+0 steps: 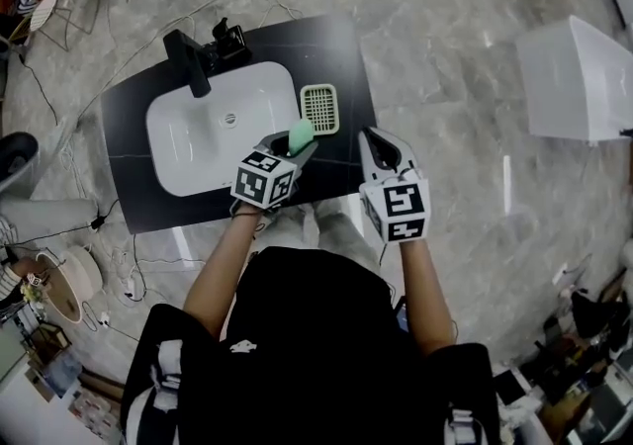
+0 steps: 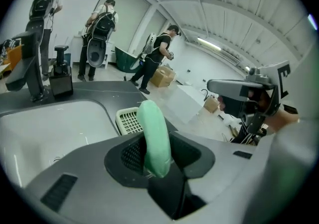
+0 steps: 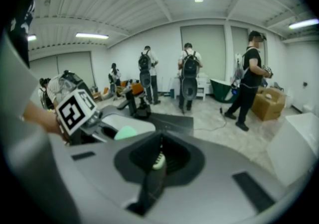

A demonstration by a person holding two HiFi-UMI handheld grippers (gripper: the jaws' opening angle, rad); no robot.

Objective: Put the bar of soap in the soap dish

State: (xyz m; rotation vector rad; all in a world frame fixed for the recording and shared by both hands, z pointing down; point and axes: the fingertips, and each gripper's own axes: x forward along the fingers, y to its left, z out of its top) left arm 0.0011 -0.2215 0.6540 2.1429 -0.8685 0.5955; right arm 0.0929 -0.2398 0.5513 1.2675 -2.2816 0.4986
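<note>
Soap, a pale green bar [image 1: 301, 134], sits clamped on edge between the jaws of the left gripper [image 1: 294, 144], whose pads press on its two broad faces. In the head view the bar is at the centre of the frame, just below the lower left corner of the slotted soap dish [image 1: 319, 108]. The dish lies on the dark countertop [image 1: 341, 52], beside the right rim of the white sink basin [image 1: 170, 115]. In the left gripper view the dish shows just behind the bar, partly covered by it. A black faucet [image 1: 188, 62] stands at the basin's upper left. The right gripper [image 1: 383, 148] is to the right of the bar and below the dish, its jaws drawn together and carrying nothing.
</note>
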